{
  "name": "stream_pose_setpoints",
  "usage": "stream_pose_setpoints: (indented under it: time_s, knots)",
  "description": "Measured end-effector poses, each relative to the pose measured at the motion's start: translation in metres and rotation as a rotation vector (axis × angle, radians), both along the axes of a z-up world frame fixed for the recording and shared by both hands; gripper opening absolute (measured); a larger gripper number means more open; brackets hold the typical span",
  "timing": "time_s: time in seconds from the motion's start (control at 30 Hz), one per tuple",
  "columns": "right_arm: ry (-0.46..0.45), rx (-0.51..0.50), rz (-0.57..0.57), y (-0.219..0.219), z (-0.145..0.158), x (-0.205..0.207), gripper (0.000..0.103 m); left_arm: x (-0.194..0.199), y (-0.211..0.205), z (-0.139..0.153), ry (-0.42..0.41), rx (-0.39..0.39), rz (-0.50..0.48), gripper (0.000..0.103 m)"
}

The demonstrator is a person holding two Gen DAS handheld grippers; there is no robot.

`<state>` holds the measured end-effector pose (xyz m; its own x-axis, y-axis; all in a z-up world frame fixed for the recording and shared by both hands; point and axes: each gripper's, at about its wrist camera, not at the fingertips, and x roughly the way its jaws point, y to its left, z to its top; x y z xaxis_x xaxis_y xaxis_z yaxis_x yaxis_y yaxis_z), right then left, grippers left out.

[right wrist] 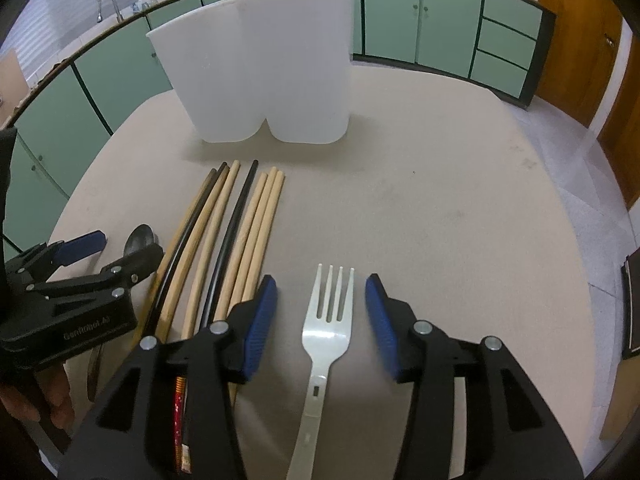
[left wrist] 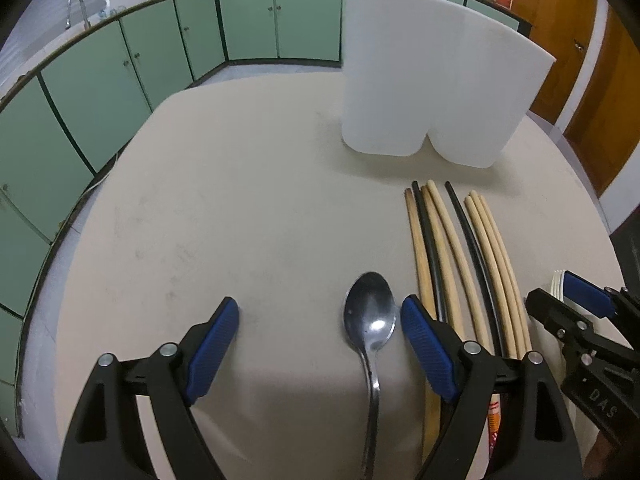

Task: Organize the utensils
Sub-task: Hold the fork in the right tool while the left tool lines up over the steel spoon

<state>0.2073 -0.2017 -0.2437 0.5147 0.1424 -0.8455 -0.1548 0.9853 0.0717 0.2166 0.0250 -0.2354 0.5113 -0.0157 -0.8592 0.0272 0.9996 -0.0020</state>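
Observation:
A metal spoon lies on the beige table, between the fingers of my open left gripper, closer to the right finger. A white plastic fork lies between the fingers of my open right gripper. Several wooden and black chopsticks lie side by side between the spoon and the fork; they also show in the right wrist view. A white two-compartment holder stands upright behind the chopsticks, also in the right wrist view. Neither gripper holds anything.
The round beige table extends left of the spoon and right of the fork. Green cabinets and a sink tap line the wall behind. A wooden door is at the right. A dark object sits at the table's right edge.

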Motion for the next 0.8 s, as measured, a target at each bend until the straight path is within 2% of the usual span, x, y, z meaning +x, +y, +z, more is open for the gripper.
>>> stream_pose_setpoints:
  time_s: [0.13, 0.23, 0.37, 0.6, 0.73, 0.8]
  knots:
    - [0.023, 0.017, -0.015, -0.005, 0.0, 0.003, 0.044, 0.004, -0.001, 0.0, 0.002, 0.006, 0.001, 0.082]
    - [0.026, 0.011, -0.018, -0.004, 0.001, 0.002, 0.045, 0.005, -0.004, 0.001, -0.003, -0.001, -0.003, 0.076]
    - [0.044, 0.074, -0.039, -0.016, 0.005, -0.003, 0.053, 0.001, -0.011, 0.002, -0.013, 0.0, -0.021, 0.069]
    - [0.059, 0.078, -0.07, -0.019, 0.002, -0.004, 0.053, 0.0, -0.014, 0.002, -0.017, -0.002, -0.015, 0.067]
    - [0.054, 0.04, -0.066, -0.011, 0.0, -0.001, 0.043, -0.002, -0.016, 0.001, -0.02, 0.0, -0.008, 0.066]
    - [0.047, 0.007, -0.06, -0.005, 0.0, -0.001, 0.036, -0.004, -0.019, 0.002, -0.031, -0.002, -0.017, 0.056]
